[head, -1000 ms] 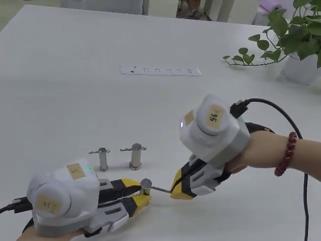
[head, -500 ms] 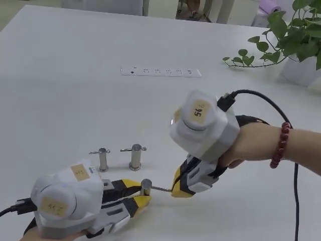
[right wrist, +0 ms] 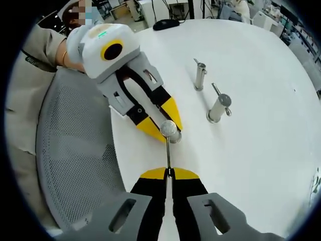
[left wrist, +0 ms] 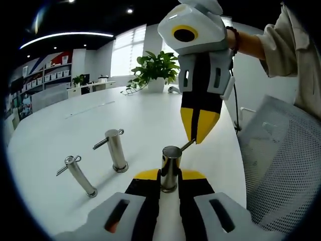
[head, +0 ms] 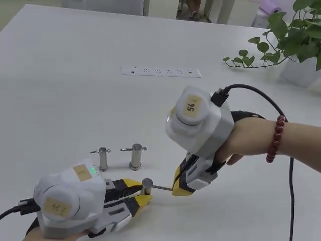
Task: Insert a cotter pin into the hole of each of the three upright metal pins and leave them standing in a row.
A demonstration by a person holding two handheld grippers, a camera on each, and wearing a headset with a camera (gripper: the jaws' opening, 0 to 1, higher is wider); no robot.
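**Inspector:** Containers?

**Assistant:** One. A round white plant pot (head: 300, 70) stands at the far right of the white table (head: 65, 90). It holds a green leafy plant (head: 293, 32).

**Inspector:** Now the near edge, left to right.

**Assistant:** The white-and-black left gripper with yellow jaw tips (head: 136, 193) lies low at the near left. Just behind it stand two silver flat-headed metal pins, both upright and apart from each other. The leftmost metal pin (head: 103, 159) has a thin wire cotter pin (head: 95, 151) across it just under the head. The middle metal pin (head: 136, 156) has one likewise (head: 127, 149).

**Inspector:** The left claw?

**Assistant:** Drawn in narrow. Its yellow tips press either side of the third metal pin (head: 147, 186), which stands upright on the table. The left gripper view shows them clamped on its base.

**Inspector:** Further right?

**Assistant:** A held cotter pin (head: 161, 188) runs level from the third pin's head to the matching white-and-black right gripper (head: 179, 190). That gripper points down and leftward.

**Inspector:** Its claw?

**Assistant:** Pinched together on the wire's rear end, as the right gripper view shows. The wire's front tip meets the third pin just under the head. I cannot tell whether it sits in the hole.
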